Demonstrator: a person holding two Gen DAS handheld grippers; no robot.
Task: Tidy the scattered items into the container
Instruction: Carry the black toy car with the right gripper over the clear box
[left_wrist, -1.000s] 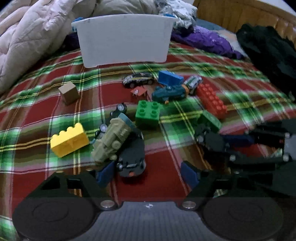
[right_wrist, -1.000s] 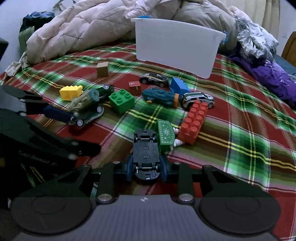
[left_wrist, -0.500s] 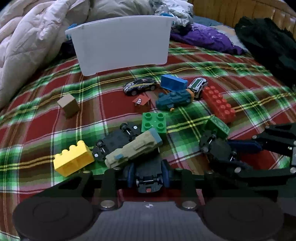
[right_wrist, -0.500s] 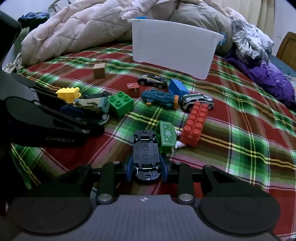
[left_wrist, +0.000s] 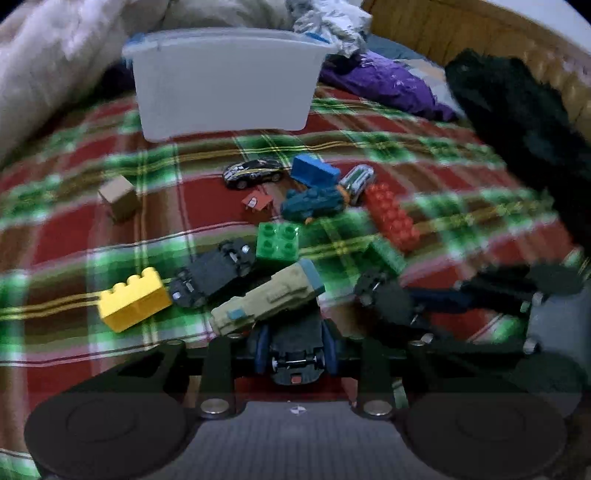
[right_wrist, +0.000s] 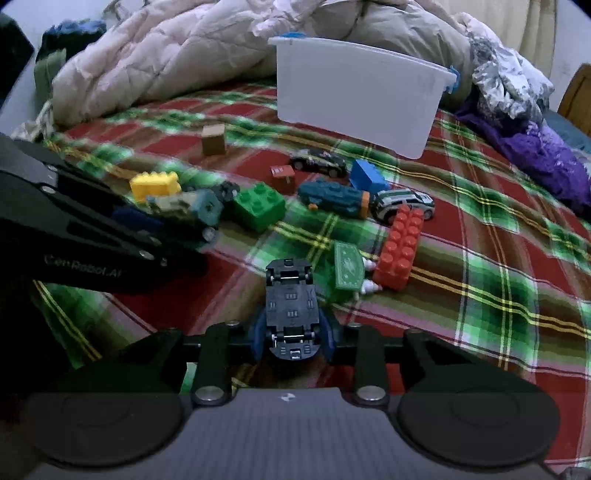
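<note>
Black upturned toy cars (left_wrist: 295, 347) (right_wrist: 291, 310) sit clenched in both tools (left_wrist: 295, 356) (right_wrist: 291, 341); the olive plastic train (left_wrist: 266, 301) leaning on the left tool's car could topple off.

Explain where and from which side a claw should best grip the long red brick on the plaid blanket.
Grip the red brick across its two long smooth sides, coming down from above. It lies flat, studs up, so the narrow width probably suits the claw. The green piece touches its near end, so take it nearer the far end.
</note>
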